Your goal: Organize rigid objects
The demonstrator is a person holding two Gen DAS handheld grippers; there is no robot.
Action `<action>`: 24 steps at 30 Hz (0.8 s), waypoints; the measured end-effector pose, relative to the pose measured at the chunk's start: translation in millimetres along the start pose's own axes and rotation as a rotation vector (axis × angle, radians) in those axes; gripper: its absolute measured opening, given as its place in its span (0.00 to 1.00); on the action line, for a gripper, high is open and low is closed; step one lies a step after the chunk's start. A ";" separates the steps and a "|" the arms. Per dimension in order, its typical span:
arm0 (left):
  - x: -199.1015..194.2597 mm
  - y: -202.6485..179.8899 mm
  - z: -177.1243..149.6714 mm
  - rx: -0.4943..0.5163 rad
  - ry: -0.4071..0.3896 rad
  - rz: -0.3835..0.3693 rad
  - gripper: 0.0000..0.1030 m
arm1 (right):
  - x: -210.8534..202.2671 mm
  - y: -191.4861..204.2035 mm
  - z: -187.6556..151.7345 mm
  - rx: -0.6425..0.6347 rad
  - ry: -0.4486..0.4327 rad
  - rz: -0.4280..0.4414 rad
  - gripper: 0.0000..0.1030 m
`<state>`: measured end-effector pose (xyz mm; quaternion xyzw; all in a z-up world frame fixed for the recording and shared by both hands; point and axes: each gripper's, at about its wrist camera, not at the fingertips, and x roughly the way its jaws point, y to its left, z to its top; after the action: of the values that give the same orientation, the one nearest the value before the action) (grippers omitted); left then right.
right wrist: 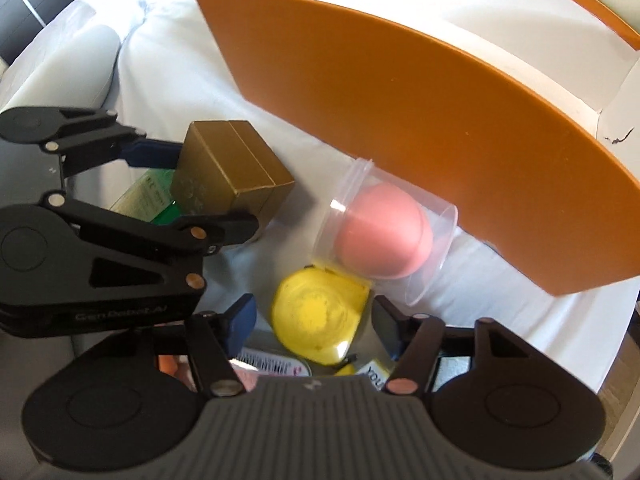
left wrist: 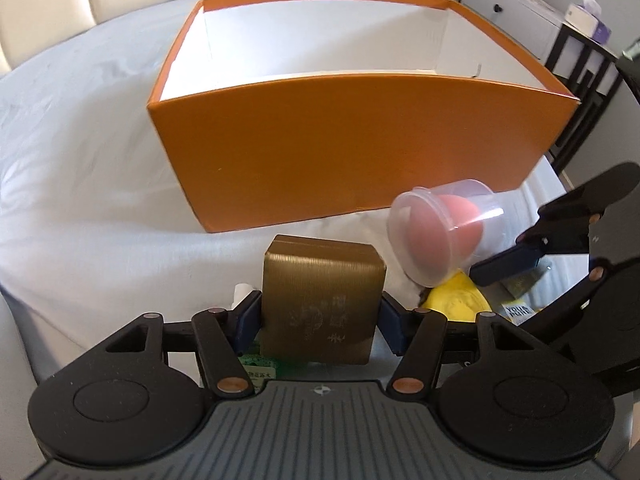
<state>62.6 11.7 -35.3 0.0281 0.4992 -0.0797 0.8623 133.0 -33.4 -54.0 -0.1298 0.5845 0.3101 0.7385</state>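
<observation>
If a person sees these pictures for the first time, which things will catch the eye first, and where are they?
The big orange box dominates the far side of the white cloth, open at the top with a white inside. In front of it the left gripper clamps a gold box. Beside that a clear plastic cup holding a pink egg-shaped sponge lies tipped against the orange wall, above a yellow case between the right gripper's fingers.

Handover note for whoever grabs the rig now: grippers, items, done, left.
Left gripper: shut on the gold box, just in front of the orange bin.
Right gripper: jaws either side of the yellow case; contact unclear.
Clear cup with pink sponge: on its side against the bin's front wall.
More small packs lie under both grippers.
Done: nothing visible in the bin; its floor is hidden.
Left: gold box, yellow case, cup and the rest.
</observation>
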 end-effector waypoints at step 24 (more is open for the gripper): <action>-84.6 22.0 4.6 -0.050 -0.177 -0.086 0.65 | -83.6 10.8 7.6 -0.181 -0.113 0.024 0.53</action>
<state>28.8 42.0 39.5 -0.0219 0.4236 -0.1061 0.8993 122.0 -46.5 28.9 -0.1712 0.5132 0.3771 0.7517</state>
